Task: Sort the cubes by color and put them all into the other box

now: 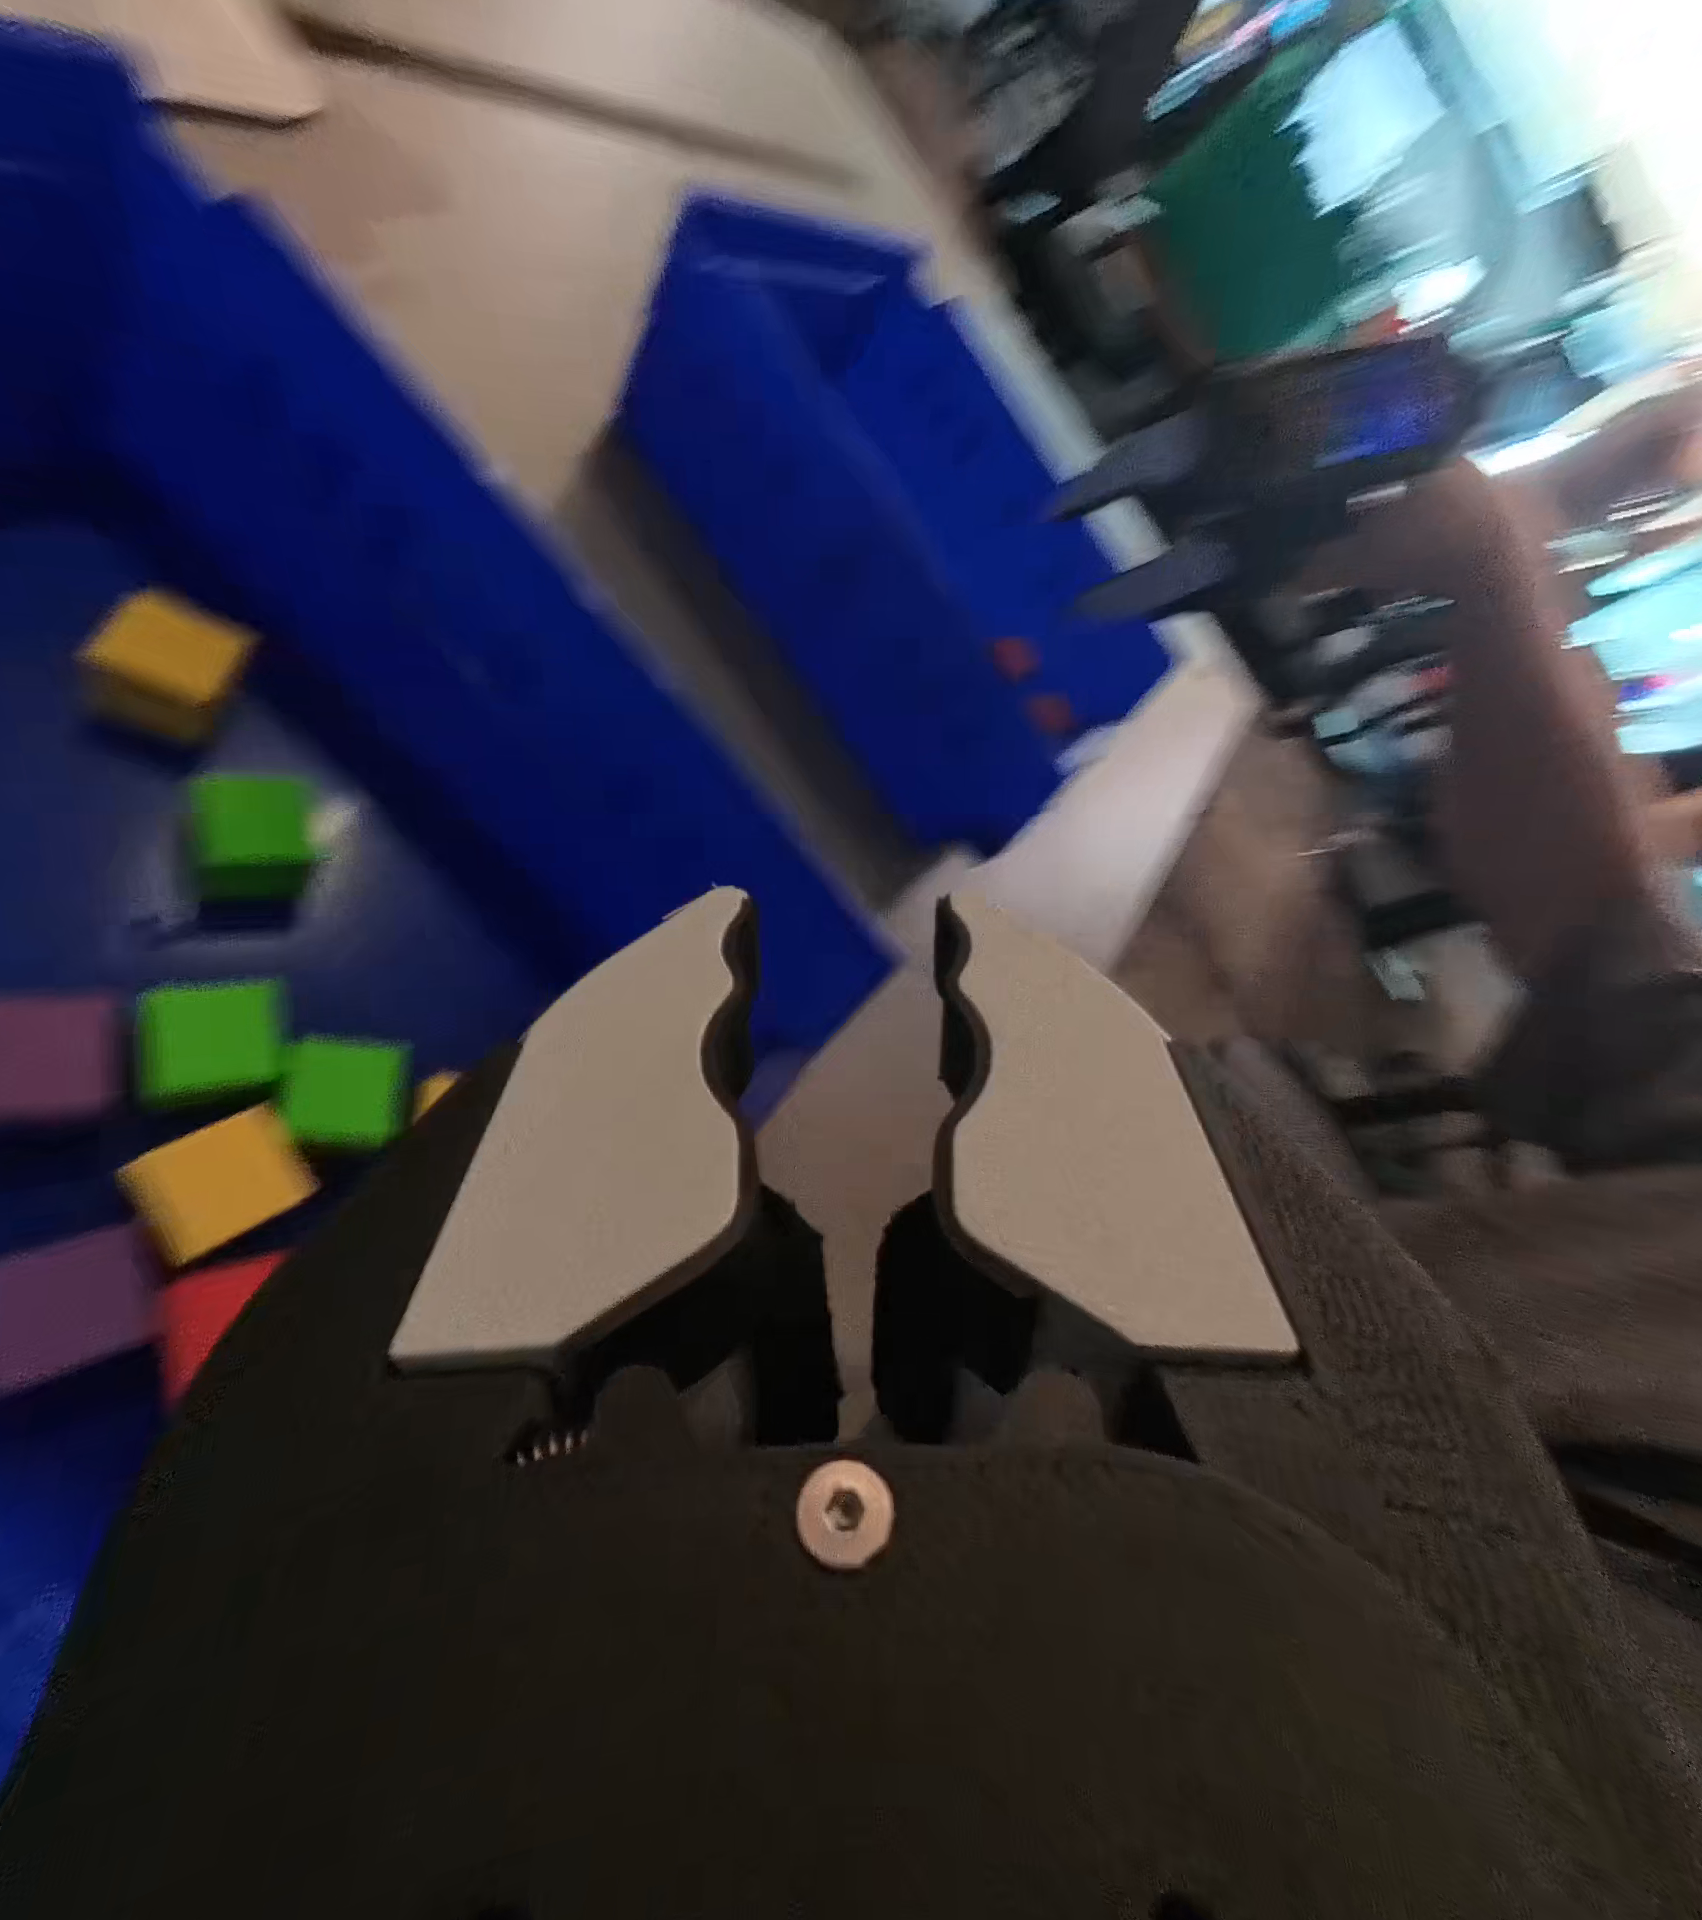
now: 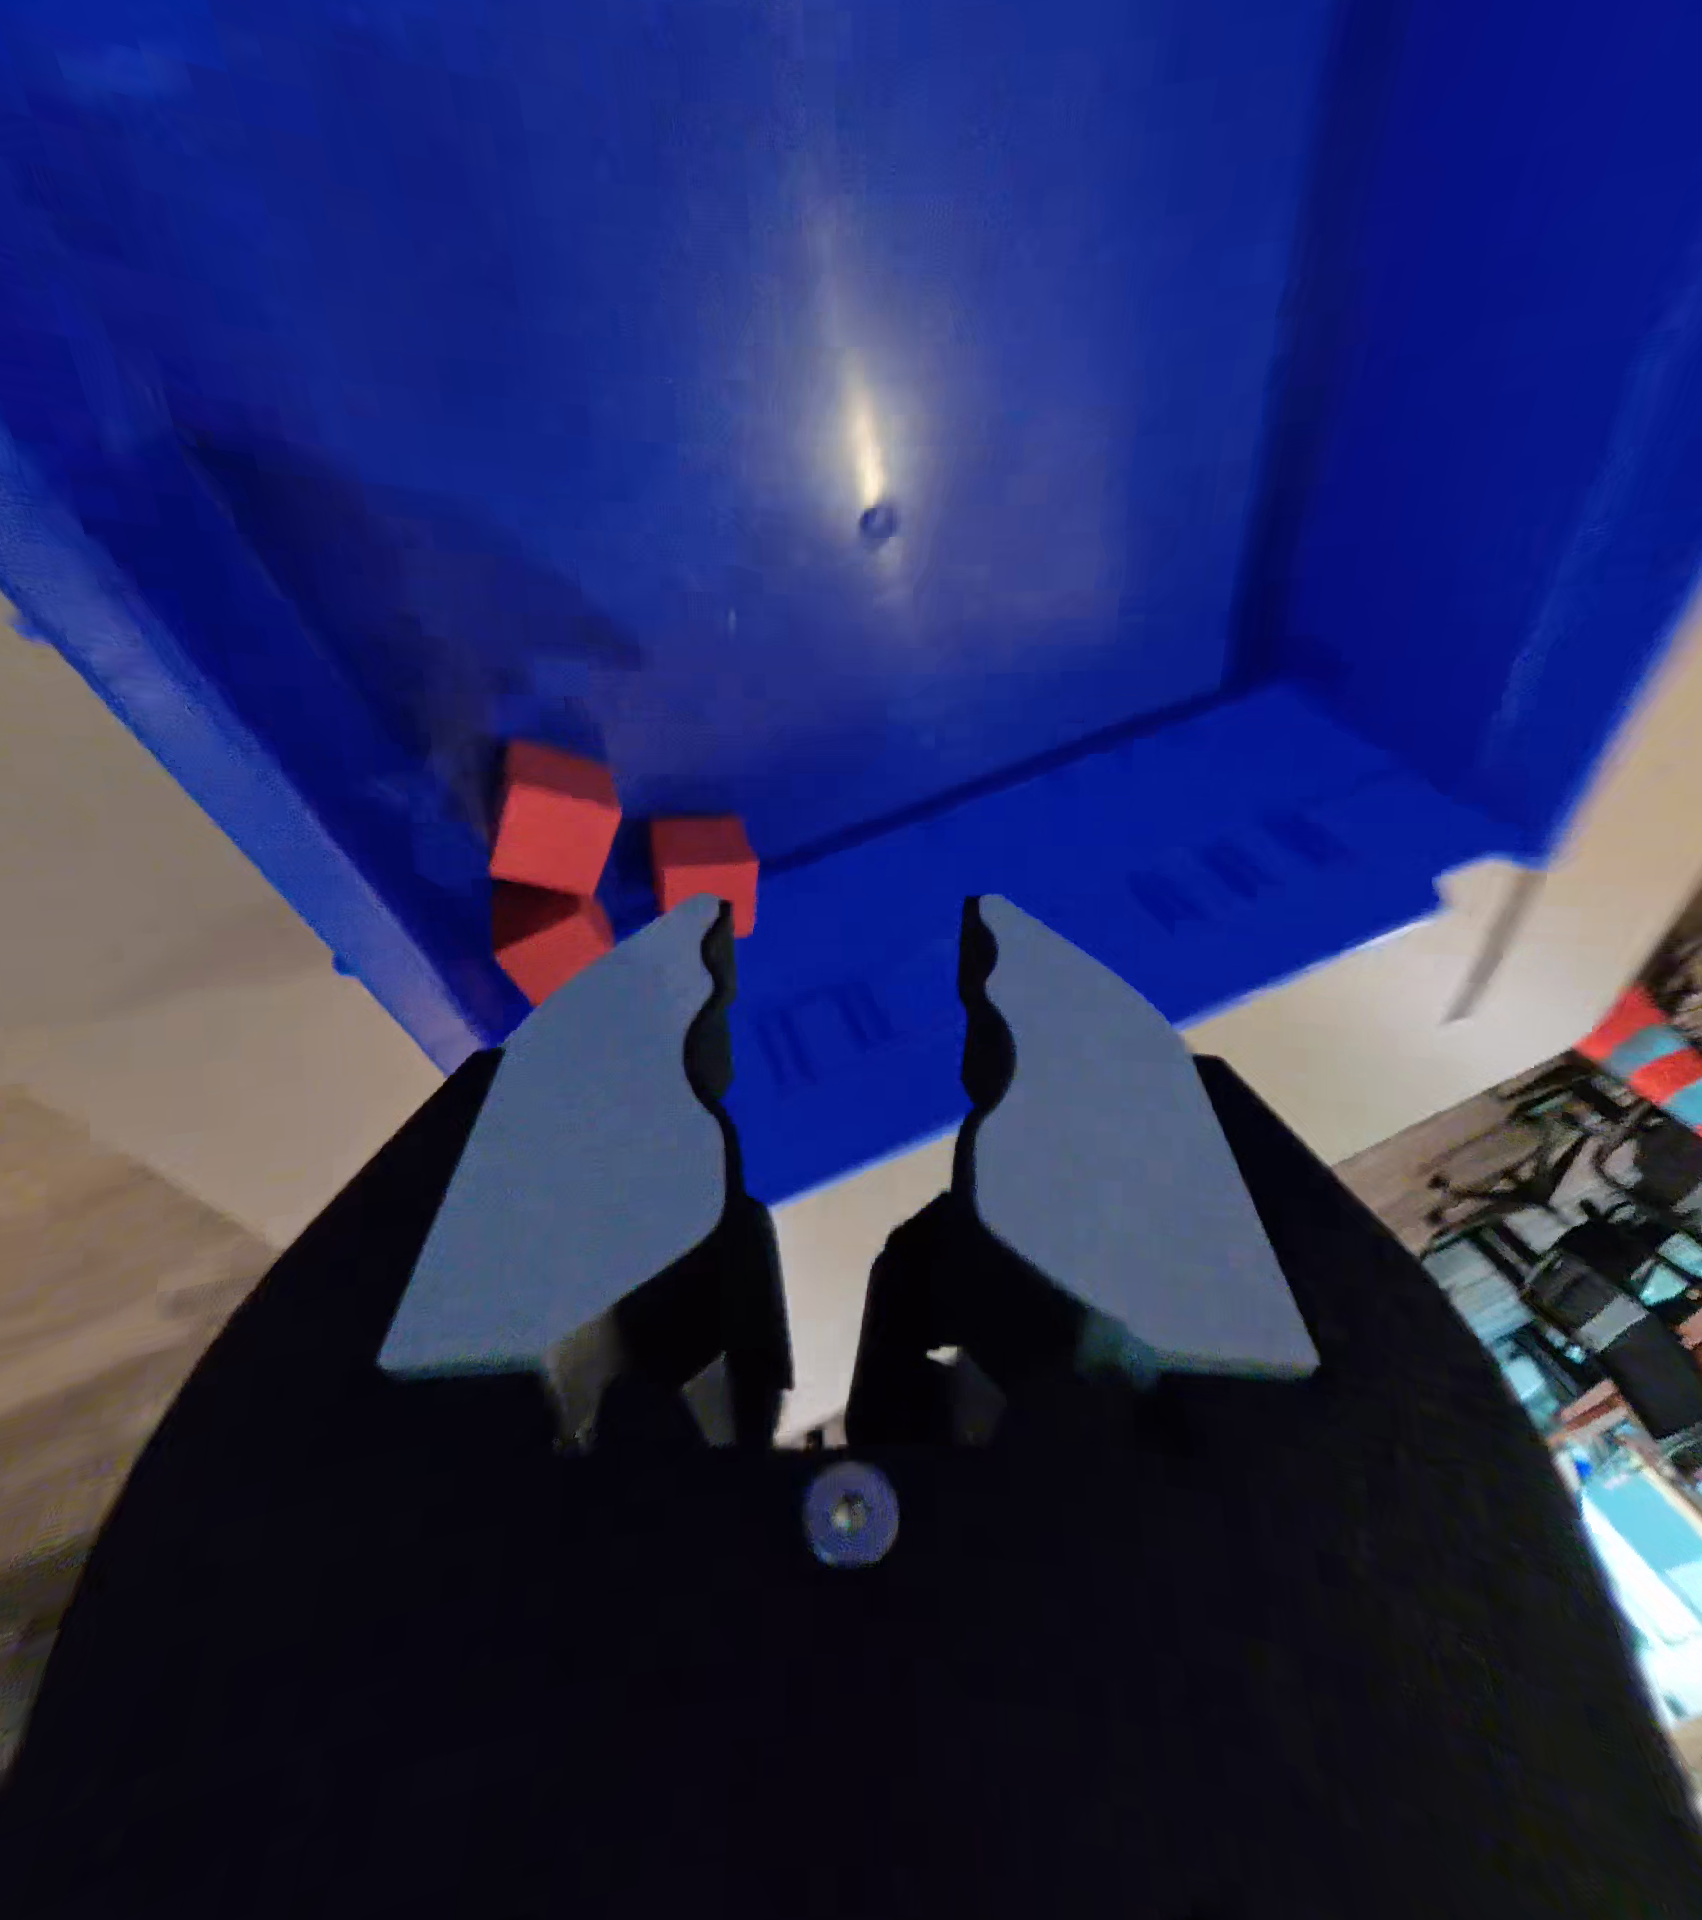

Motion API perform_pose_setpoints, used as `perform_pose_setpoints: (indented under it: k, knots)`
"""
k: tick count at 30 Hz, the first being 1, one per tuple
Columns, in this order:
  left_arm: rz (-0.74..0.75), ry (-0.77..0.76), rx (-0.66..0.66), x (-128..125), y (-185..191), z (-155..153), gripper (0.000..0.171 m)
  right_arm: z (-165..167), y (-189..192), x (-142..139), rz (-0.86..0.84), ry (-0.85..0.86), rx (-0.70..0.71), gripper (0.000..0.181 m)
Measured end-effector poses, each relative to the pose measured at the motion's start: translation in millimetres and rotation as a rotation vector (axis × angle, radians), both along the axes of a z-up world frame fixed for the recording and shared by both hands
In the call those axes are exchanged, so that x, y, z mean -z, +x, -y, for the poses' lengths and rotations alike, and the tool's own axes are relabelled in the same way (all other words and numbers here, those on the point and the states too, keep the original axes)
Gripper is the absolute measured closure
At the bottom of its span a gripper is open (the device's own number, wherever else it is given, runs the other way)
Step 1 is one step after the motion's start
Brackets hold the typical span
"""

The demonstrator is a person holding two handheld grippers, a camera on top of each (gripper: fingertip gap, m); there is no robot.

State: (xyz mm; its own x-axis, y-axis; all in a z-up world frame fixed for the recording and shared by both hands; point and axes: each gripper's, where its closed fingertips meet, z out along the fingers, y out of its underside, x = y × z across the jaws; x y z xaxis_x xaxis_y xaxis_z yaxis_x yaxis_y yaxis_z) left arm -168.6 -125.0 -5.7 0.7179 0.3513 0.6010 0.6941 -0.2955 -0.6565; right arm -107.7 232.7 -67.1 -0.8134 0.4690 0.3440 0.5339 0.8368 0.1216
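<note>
In the left wrist view my left gripper is open and empty, just past the near right corner of a big blue bin. That bin holds several loose cubes: yellow, green, purple and a red one partly hidden by the gripper body. The view is blurred. In the right wrist view my right gripper is open and empty over the near wall of another blue bin. Three red cubes lie in that bin's near left corner, close to my left fingertip.
A second blue bin stands to the right on the pale tabletop, with two small red spots on its side. The table's edge runs close on the right; beyond it is a cluttered, blurred room. Pale tabletop lies left of the bin.
</note>
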Motion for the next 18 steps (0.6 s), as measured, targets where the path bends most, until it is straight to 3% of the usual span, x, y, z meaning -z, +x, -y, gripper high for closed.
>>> perform_pose_setpoints:
  k: [4,7,10,18]
  knots:
    - [-0.019,-0.368,-0.033,48,-9,11,0.13,46,-8,-29,-0.205,-0.178,-0.088,0.143]
    - [-0.011,-0.592,-0.039,73,-16,27,0.131,59,-6,-28,-0.249,-0.193,-0.132,0.143]
    - [0.089,-0.801,-0.037,92,-9,53,0.139,63,-2,-18,-0.252,-0.19,-0.151,0.143]
    - [0.206,-0.954,-0.197,115,-18,81,0.129,71,-5,6,-0.261,-0.267,-0.178,0.144]
